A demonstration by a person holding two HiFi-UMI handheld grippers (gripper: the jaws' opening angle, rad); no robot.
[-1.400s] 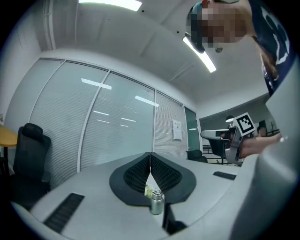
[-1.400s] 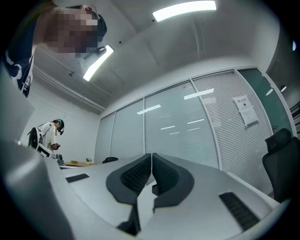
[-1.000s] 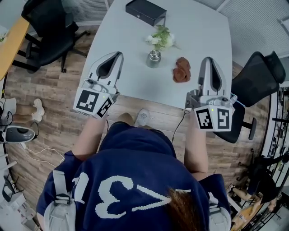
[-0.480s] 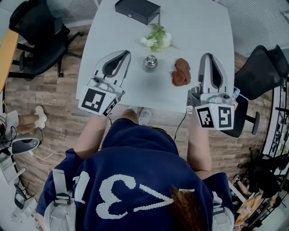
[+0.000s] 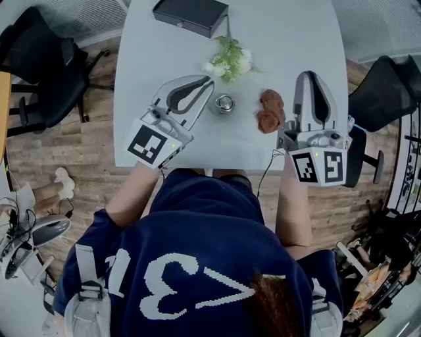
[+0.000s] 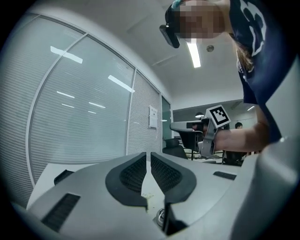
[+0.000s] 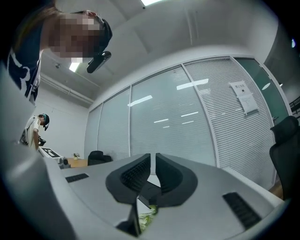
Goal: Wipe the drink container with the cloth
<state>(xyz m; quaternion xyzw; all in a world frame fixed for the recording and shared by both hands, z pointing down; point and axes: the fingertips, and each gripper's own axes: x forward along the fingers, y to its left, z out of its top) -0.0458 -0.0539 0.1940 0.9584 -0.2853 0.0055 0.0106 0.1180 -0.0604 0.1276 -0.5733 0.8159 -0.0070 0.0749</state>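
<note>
A small metal drink container (image 5: 224, 104) stands on the white table (image 5: 289, 26), with a crumpled brown cloth (image 5: 270, 112) lying just to its right. My left gripper (image 5: 210, 80) hangs shut and empty directly left of the container, its tips beyond it toward the flowers. In the left gripper view the shut jaws (image 6: 150, 157) fill the frame and the container's lid (image 6: 161, 216) peeks out below them. My right gripper (image 5: 308, 74) is shut and empty, hovering right of the cloth. The right gripper view shows closed jaws (image 7: 153, 157) pointing over the table.
A sprig of white flowers with green leaves (image 5: 228, 59) lies behind the container. A black box (image 5: 191, 14) sits at the table's far edge. Black office chairs stand left (image 5: 46, 59) and right (image 5: 381, 85) of the table. Glass walls with blinds surround the room.
Both grippers have moved forward over the table. The left one has swung right, close beside the container; the right one now sits alongside the cloth. Both stayed shut.
</note>
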